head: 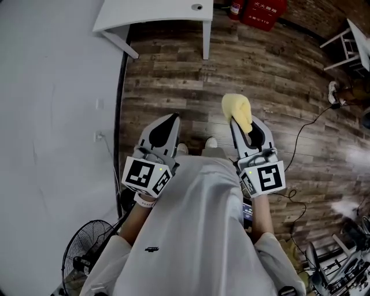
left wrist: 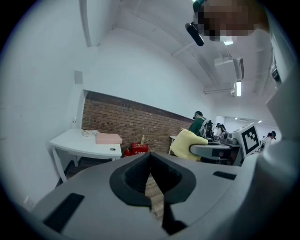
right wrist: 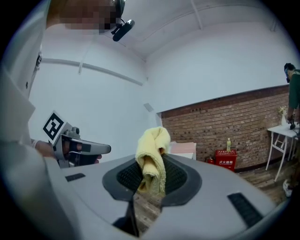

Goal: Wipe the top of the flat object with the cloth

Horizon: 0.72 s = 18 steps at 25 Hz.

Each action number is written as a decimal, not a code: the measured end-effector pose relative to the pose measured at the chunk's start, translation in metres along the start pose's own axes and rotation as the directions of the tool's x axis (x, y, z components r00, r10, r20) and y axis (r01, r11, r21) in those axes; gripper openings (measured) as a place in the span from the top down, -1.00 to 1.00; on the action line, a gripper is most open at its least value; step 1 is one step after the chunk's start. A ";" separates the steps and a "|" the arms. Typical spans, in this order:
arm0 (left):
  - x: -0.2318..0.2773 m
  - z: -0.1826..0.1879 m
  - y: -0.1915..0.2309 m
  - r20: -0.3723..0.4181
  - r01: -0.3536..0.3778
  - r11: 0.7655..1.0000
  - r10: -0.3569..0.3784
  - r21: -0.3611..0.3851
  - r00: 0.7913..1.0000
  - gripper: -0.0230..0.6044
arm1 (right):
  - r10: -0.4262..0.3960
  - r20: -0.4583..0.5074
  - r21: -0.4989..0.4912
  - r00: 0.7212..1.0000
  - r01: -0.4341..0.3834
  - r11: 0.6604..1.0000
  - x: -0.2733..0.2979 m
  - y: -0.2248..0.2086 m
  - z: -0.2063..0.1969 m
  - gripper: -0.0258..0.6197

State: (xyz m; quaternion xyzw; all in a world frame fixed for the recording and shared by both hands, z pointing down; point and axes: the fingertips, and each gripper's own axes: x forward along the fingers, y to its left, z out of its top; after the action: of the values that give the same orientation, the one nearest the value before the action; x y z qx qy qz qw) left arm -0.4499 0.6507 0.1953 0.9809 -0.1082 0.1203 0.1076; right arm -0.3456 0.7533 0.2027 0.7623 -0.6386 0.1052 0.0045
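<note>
Right gripper (head: 238,122) jaws pinch cloth (head: 237,107) | left gripper (head: 172,119) jaws closed, empty | table (head: 151,13) edge well ahead, floor (head: 173,75) between.

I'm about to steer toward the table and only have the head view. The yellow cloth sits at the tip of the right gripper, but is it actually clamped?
Observer: Yes. In the right gripper view, the right gripper has its jaws closed on the yellow cloth, which bunches up above them.
Operator: Good. My view only catches a corner of the white table. Is anything on it to wipe?
Observer: In the left gripper view, a pink flat object lies on top of the white table, towards the brick-wall end.
</note>
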 end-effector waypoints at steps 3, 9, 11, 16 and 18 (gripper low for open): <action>0.008 -0.006 -0.015 -0.018 -0.004 1.000 0.004 0.010 1.000 0.87 | -0.010 0.025 0.020 1.000 0.009 1.000 -0.016 -0.017 -0.007 0.65; 0.019 -0.023 -0.034 -0.059 -0.023 1.000 0.023 0.011 0.998 0.87 | -0.012 0.032 0.065 0.999 0.009 0.998 -0.036 -0.047 -0.025 0.65; 0.019 -0.024 -0.033 -0.073 -0.033 0.999 0.034 0.013 0.997 0.87 | -0.003 0.031 0.077 1.000 0.001 0.997 -0.033 -0.050 -0.028 0.65; 0.030 -0.023 -0.021 -0.083 -0.063 0.998 0.063 -0.006 0.995 0.87 | 0.031 0.009 0.094 0.999 -0.032 0.995 -0.014 -0.056 -0.031 0.65; 0.039 -0.022 -0.011 -0.078 -0.074 0.997 0.071 -0.024 0.994 0.87 | 0.036 0.006 0.107 0.999 -0.036 0.994 -0.001 -0.061 -0.027 0.65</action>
State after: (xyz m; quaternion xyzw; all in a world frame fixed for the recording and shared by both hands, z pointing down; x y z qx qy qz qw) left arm -0.4154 0.6589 0.2237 0.9694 -0.1412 0.1606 0.1206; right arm -0.2906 0.7689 0.2370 0.7500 -0.6457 0.1379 -0.0397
